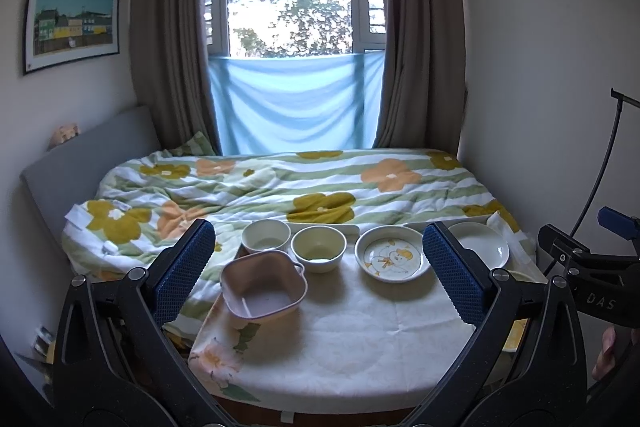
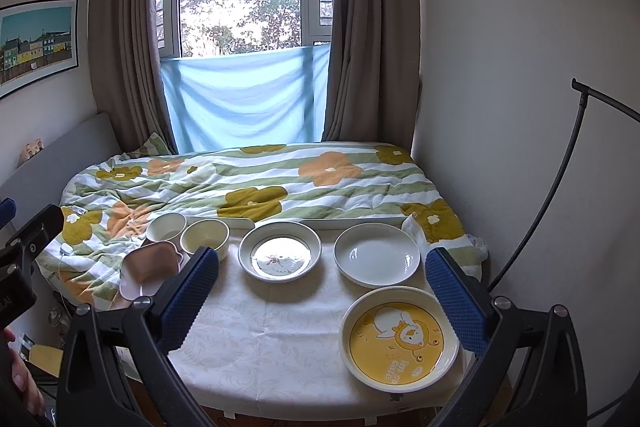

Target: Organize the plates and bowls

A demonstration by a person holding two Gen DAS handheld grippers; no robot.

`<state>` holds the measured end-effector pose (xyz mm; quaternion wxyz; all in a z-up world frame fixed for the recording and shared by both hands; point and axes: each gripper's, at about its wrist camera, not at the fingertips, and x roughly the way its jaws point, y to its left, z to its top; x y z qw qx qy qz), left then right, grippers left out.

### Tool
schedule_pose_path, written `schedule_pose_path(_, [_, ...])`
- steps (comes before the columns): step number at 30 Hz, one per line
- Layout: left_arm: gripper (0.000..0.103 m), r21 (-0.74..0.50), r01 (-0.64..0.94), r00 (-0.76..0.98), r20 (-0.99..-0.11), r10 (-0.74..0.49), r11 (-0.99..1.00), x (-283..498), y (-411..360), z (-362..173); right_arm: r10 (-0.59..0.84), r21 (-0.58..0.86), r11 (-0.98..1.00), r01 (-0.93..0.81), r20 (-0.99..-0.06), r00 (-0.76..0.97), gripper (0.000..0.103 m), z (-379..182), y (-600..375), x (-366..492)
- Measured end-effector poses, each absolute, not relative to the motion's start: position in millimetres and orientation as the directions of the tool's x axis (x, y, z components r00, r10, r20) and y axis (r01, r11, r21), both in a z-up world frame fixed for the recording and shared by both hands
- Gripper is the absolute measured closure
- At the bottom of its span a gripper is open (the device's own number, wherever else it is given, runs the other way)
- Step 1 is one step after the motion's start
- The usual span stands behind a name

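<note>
Sorting is not yet beginning: left gripper [image 1: 319, 273] and right gripper [image 2: 322, 291] are hovering spread, gripping nothing; likely next, reaching for the square pink plastic bowl [image 1: 262, 285] or the yellow cartoon-printed ceramic plate [image 2: 399, 339].

In the left wrist view, the yellow cartoon plate [image 1: 516, 337] at four o'clock shows only a sliver behind the right blue finger pad [image 1: 456, 275]. The plain white plate [image 1: 482, 245] is partly covered there too. The person's hand [image 1: 606, 351] is cut by the frame edge.

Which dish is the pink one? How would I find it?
Look at the table with the white cloth, in front of the flowery bed. The pink bowl sits at its left edge, nearer than two round cream bowls. Only it is squarish, with little handles.
</note>
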<state>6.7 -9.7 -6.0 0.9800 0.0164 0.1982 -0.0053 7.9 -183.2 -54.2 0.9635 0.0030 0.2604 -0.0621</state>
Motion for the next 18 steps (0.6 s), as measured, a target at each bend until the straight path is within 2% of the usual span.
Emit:
schedule_pose_path(8, [0.000, 0.041, 0.094, 0.908, -0.413, -0.068, 0.995, 27.3, -18.4, 0.4, -0.141, -0.002, 0.986, 0.166, -0.545, 0.826, 0.000, -58.2, -184.4, 10.7])
schedule_pose_path(18, [0.000, 0.058, 0.412, 0.754, -0.581, -0.305, 0.909, 92.4, -90.2, -56.2, -0.238, 0.066, 0.922, 0.382, -0.682, 0.692, 0.000, -108.2, -244.2, -5.0])
